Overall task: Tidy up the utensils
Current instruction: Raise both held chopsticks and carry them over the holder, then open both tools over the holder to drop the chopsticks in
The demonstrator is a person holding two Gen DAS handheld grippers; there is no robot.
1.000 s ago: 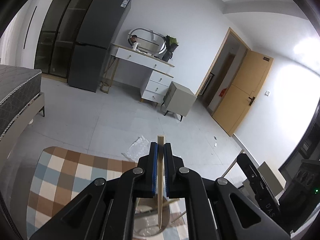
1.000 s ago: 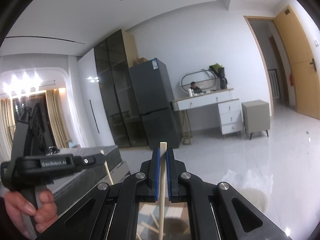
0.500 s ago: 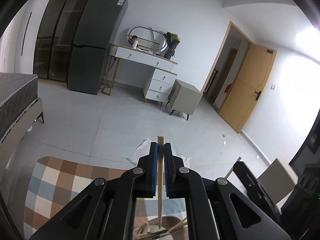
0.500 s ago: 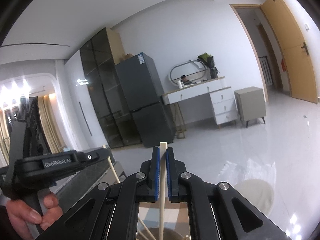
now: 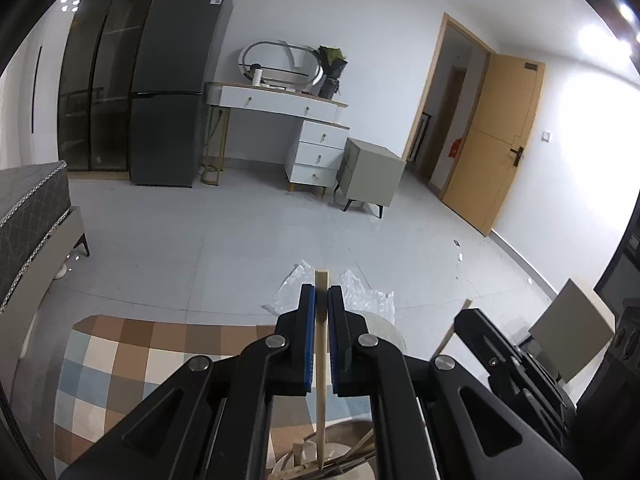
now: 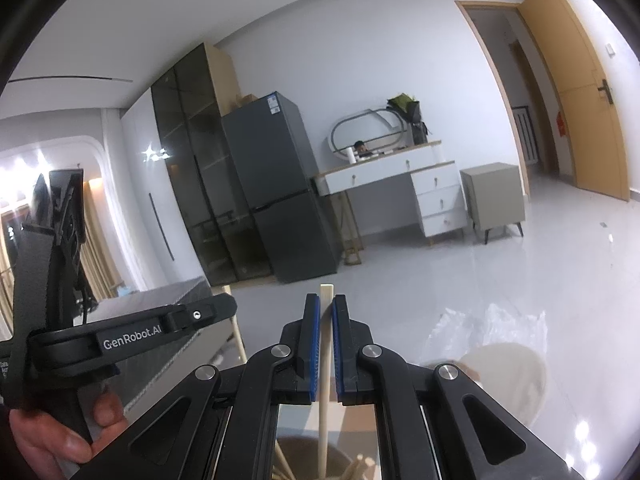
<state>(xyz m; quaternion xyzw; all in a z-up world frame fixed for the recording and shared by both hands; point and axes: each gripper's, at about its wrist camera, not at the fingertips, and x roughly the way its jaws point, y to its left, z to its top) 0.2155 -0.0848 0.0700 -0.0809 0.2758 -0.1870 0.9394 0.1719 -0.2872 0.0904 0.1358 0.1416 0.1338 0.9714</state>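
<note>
My left gripper (image 5: 321, 296) is shut on a wooden chopstick (image 5: 320, 360) that stands upright between the blue pads. Its lower tip hangs just inside a round utensil holder (image 5: 352, 426) that has other wooden sticks (image 5: 298, 450) in it. My right gripper (image 6: 327, 304) is shut on a pale chopstick (image 6: 326, 360), whose lower end hangs over the same holder (image 6: 296, 444). In the left wrist view the right gripper (image 5: 464, 316) shows at the right. In the right wrist view the left gripper (image 6: 226, 307) shows at the left, held by a hand (image 6: 60, 432).
A checked rug (image 5: 120, 360) lies on the floor below, with a bed (image 5: 28, 216) at the left. A crumpled plastic sheet (image 5: 360, 292) and a round pale stool (image 6: 508, 376) are just ahead. A fridge (image 5: 172, 88), a dresser (image 5: 316, 148) and a nightstand (image 5: 372, 172) line the far wall.
Both grippers have sunk, each still shut on its chopstick. The holder and its sticks now show more at the bottom of both views. The left view has rolled closer to level.
</note>
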